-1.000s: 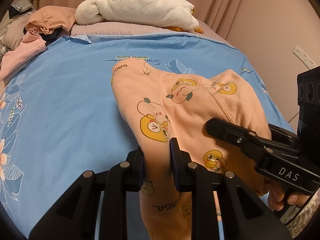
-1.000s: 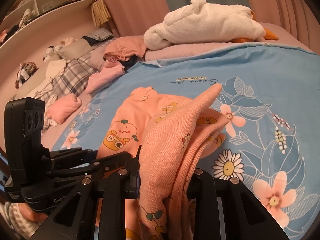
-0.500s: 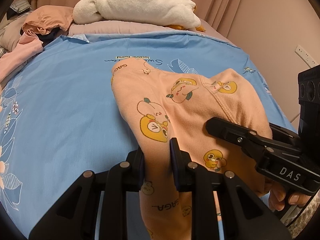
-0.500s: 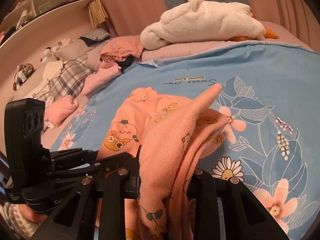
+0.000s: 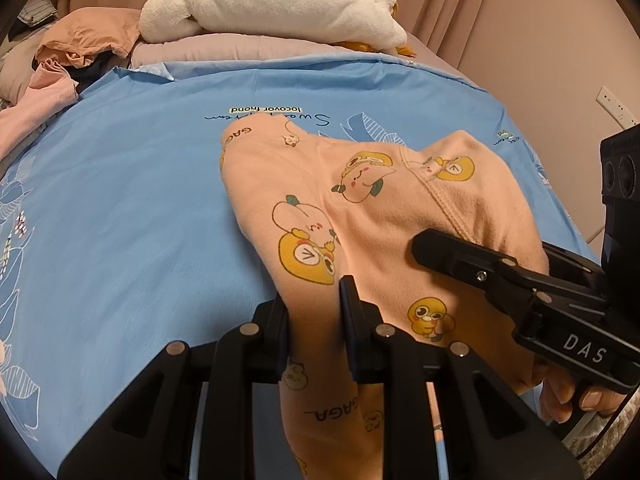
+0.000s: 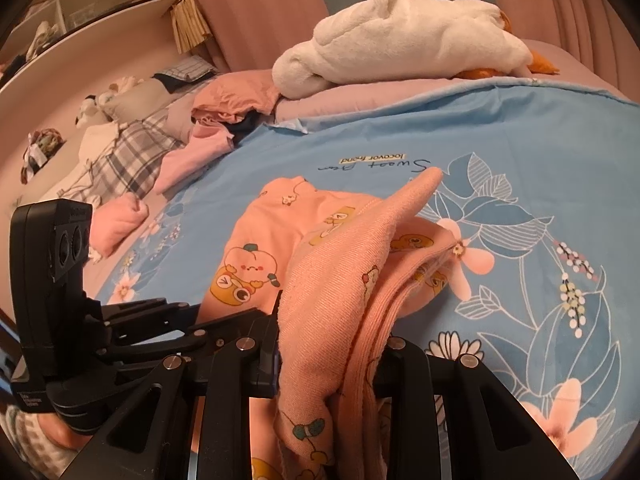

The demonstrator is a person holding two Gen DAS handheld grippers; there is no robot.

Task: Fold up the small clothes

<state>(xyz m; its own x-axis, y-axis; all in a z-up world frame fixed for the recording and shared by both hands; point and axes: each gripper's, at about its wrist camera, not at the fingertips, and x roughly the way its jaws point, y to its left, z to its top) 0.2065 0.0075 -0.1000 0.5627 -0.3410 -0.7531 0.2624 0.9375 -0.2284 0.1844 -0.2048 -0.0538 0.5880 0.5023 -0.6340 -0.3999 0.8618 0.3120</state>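
On the blue floral bedsheet (image 5: 120,208), the peach cartoon-print garment (image 5: 360,208) lay partly spread, its far edge just below the line of script printed on the sheet, its near end lifted off the bed by both of your tools. Left wrist view: your left gripper (image 5: 314,308) was clamped on a bunched fold of the garment, the two fingers narrow with the cloth pressed between them and more fabric hanging down below the jaws. To its right in that view, your right gripper (image 5: 452,248) reached in over the cloth, its body marked "DAS", with your right hand (image 5: 576,392) showing beneath it at the picture's edge. Right wrist view: your right gripper (image 6: 328,344) held a thick, layered gather of the same garment (image 6: 256,256), fingers narrow and pressing on it; one corner of the cloth stood up in a point above the jaws, and the rest trailed forward onto the sheet (image 6: 520,168). Your left gripper's body (image 6: 132,320) sat just beside it on the left of that view. Background: a white plush toy (image 6: 404,40) rested on the mauve bedding at the head of the bed, with a heap of pink and peach clothes (image 6: 224,104) beside it and a plaid item (image 6: 132,156) further left.
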